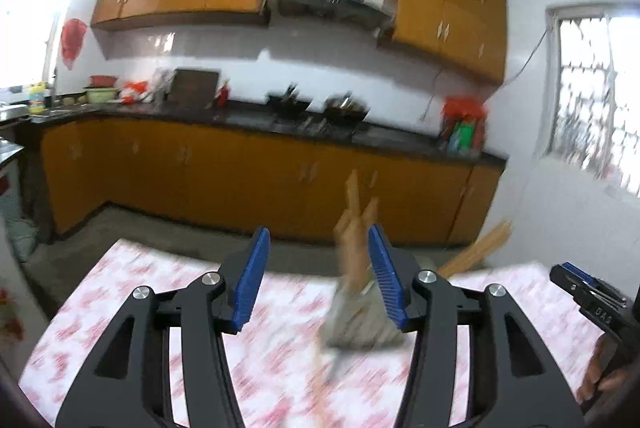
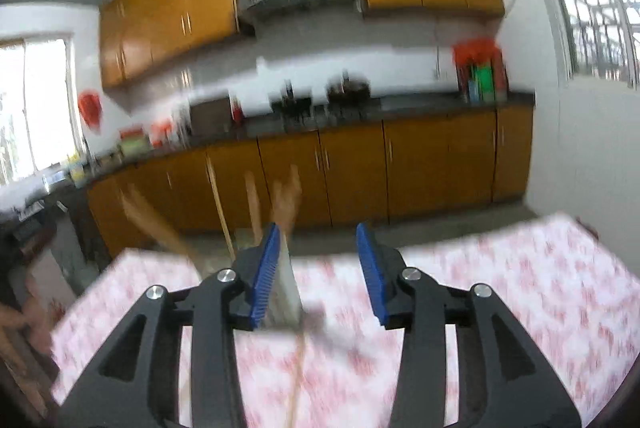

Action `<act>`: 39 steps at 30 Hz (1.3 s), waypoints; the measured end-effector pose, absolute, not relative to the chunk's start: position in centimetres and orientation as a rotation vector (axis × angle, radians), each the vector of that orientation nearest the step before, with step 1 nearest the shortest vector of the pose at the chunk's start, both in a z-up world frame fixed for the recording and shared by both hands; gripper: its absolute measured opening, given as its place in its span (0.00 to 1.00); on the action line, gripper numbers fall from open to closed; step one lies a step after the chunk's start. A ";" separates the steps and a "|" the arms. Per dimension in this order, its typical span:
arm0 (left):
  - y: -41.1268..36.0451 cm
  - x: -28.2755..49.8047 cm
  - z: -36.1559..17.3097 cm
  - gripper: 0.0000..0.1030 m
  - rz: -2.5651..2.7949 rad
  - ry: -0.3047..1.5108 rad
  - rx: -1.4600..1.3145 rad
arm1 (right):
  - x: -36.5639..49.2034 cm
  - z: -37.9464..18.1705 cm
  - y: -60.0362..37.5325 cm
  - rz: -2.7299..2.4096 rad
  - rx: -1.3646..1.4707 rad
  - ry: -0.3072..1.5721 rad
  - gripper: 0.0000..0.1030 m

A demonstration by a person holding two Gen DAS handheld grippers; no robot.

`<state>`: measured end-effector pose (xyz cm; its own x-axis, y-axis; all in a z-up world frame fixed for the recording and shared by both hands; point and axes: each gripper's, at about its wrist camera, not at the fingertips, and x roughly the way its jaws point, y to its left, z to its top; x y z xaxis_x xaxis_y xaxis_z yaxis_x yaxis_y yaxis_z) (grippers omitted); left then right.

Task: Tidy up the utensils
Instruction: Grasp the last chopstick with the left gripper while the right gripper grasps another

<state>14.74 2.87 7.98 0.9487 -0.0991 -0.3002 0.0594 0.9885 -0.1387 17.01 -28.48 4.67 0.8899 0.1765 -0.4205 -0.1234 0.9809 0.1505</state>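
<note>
1. Both views are motion-blurred; detail is limited.
2. Left gripper (image 1: 316, 278): blue pads wide apart, nothing clamped. It sits over the desk (image 1: 140, 292), which has a pink-and-white patterned cloth.
3. Right gripper (image 2: 320, 272): pads also wide apart, holding nothing. Its tip also shows at the right edge of the left view.
4. Holder (image 1: 360, 316): a grey container on the desk, at mid depth. In the left view it is just inside that gripper's right pad; in the right view (image 2: 286, 292) it is against that gripper's left pad. Can't tell if either pad actually touches it.
5. Utensils (image 1: 354, 224): wooden handles stand up out of the holder, fanned and tilted. More wooden sticks (image 1: 480, 248) lean out to the right past the desk's far edge.
6. One thin stick (image 2: 298, 380) lies on the cloth near the holder, running toward the camera. Too blurred to say what kind of utensil.
7. Far side: orange cabinets (image 1: 240, 168), dark counter with pans.
</note>
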 end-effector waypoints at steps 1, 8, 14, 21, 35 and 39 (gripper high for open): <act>3.1 14.8 5.9 0.51 -0.069 0.371 -0.106 | 17.2 2.6 -28.2 0.172 0.118 0.519 0.38; 2.1 16.6 -3.9 0.50 -0.081 0.700 -0.058 | 17.1 -8.1 -23.9 0.291 0.066 0.853 0.23; -0.4 17.3 -7.1 0.50 -0.116 0.787 -0.012 | 17.6 -10.4 -23.0 0.264 0.033 0.922 0.23; -2.3 18.5 -9.1 0.42 -0.103 0.843 0.071 | 17.7 -11.1 -22.8 0.232 0.013 0.915 0.09; 1.9 20.5 -10.1 0.08 0.032 0.898 0.027 | 20.4 -11.1 -24.5 0.156 0.026 0.893 0.08; 3.1 21.1 -10.2 0.09 0.041 0.892 0.009 | 22.3 -11.1 -24.6 0.134 0.023 0.888 0.08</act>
<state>21.10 3.06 -10.15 0.6274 0.0396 -0.7777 -0.0319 0.9992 0.0251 22.31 -24.60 -11.14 0.6228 0.1264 -0.7721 -0.1072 0.9913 0.0759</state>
